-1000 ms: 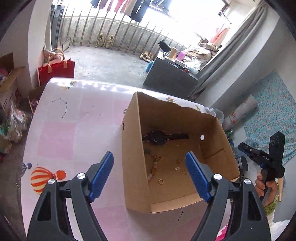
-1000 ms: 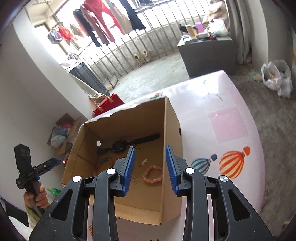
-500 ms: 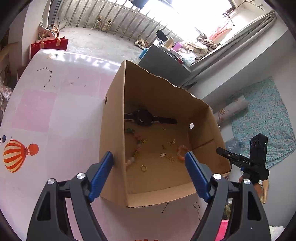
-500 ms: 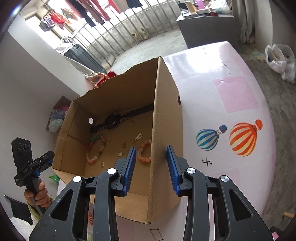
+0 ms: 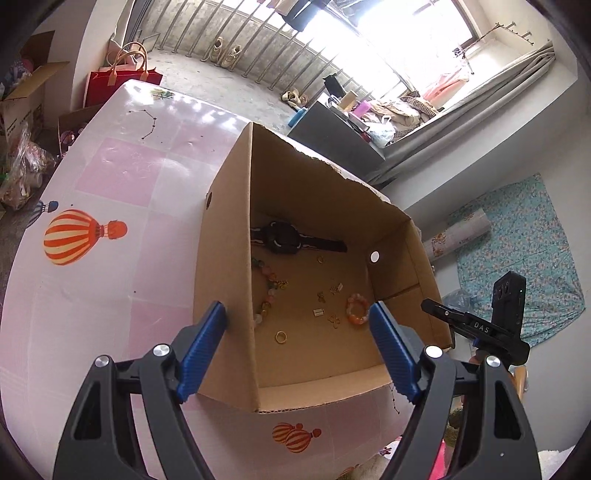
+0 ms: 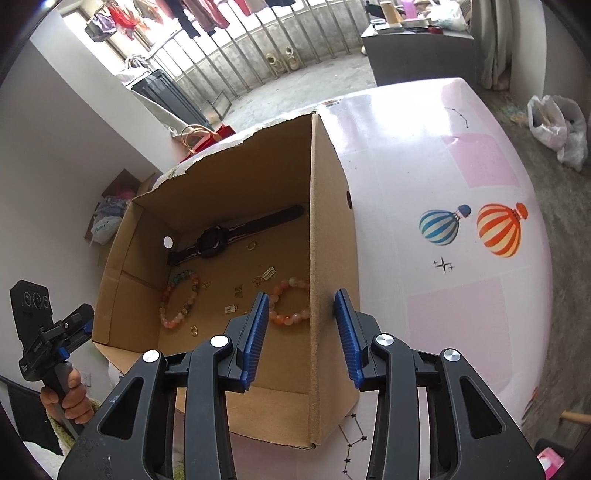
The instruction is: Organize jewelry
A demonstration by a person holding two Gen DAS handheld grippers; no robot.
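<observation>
An open cardboard box (image 6: pixel 328 236) stood on a pink table (image 6: pixel 461 295) printed with hot-air balloons, and the jewelry lay loose on its floor. A black wristwatch (image 6: pixel 218 240) stretched across the far end of the floor. Nearer the camera lay two bead bracelets: a multicoloured one (image 6: pixel 177 299) toward the left wall in the right wrist view, and a peach-coloured one (image 6: pixel 288 302) just beside the right wall. Scattered between them were small gold pieces, among them a ring (image 5: pixel 281 336) and several tiny charms (image 6: pixel 240 291). The right gripper (image 6: pixel 301 314) straddled the box's right wall, one blue finger inside the box above the peach bracelet and the other outside over the table; its jaws were opening, with the wall between them, and the pads did not appear to press on the cardboard. The left gripper (image 5: pixel 297 325) was spread wide and released, straddling the opposite wall, one finger outside the box and the other over its interior, holding nothing. A hand (image 6: pixel 70 398) gripped the left gripper's handle at the lower left of the right wrist view. Beyond the table were a concrete floor, a railed balcony with hanging laundry (image 6: pixel 207 14), a red bag (image 5: pixel 122 81) and a grey cabinet (image 5: pixel 332 129) piled with clutter.
</observation>
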